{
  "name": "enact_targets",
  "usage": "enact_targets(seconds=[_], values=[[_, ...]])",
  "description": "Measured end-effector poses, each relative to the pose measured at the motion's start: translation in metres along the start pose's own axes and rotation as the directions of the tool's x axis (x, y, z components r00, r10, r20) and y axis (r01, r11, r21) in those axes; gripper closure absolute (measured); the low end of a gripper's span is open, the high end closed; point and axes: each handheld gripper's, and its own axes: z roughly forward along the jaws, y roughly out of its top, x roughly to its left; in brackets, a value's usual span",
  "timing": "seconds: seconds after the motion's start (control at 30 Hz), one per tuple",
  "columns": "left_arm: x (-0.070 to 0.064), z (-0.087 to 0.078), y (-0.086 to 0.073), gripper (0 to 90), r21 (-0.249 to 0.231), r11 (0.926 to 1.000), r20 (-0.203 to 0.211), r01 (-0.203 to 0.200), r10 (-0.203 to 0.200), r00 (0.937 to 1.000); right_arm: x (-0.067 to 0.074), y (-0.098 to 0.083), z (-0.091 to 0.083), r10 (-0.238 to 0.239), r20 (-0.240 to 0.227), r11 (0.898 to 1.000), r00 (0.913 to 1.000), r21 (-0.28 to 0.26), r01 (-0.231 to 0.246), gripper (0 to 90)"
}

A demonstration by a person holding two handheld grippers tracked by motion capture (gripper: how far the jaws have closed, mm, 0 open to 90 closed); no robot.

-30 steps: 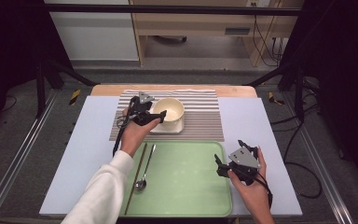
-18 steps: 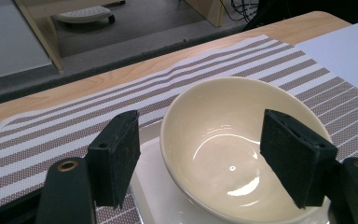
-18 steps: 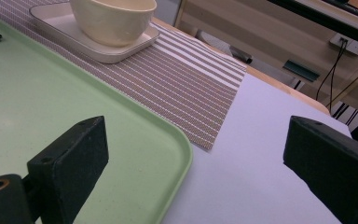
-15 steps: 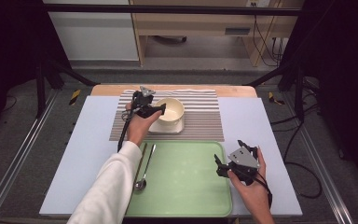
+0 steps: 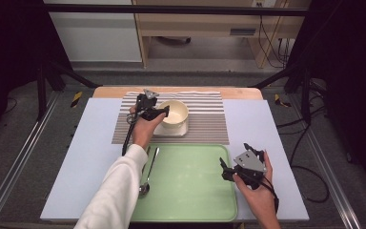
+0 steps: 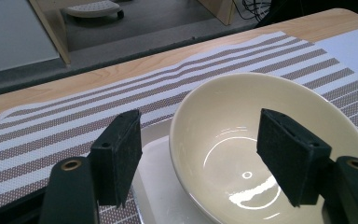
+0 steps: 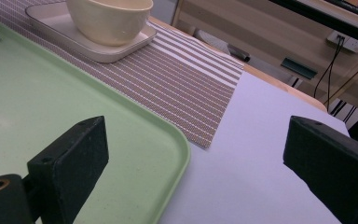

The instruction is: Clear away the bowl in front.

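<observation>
bowl (image 6: pixel 265 140) rim sits between our left gripper's (image 6: pixel 205 154) parted jaws, untouched; we lower squarely, then pinch. right gripper (image 7: pixel 196 163) waits open.

Bright even overhead light, dark surroundings, glare spots inside bowl (image 6: pixel 242 172), sharp focus

Overhead forward-down; gripper views near bowl (image 5: pixel 173 113)

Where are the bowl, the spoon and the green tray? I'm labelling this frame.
bowl (image 5: pixel 174 113), high view, inner wall.
spoon (image 5: pixel 144 188), high view, its bowl end.
green tray (image 5: pixel 195 191), high view, bare floor.
</observation>
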Motion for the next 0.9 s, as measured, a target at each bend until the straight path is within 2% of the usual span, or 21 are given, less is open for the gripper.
enact_targets(seconds=[0.6,0.9], values=[[0.0,0.004,-0.005,32.2,0.028,0.9996,-0.009,0.001,-0.001,1.0,0.001,0.001,0.0,0.009,-0.01,1.0,0.9999,-0.001,-0.009,6.5],[0.001,0.006,-0.018,39.6,0.064,0.9976,-0.035,0.025,-0.023,0.9991,0.001,0.001,0.0,0.006,-0.013,1.0,0.9999,0.001,-0.006,6.5]])
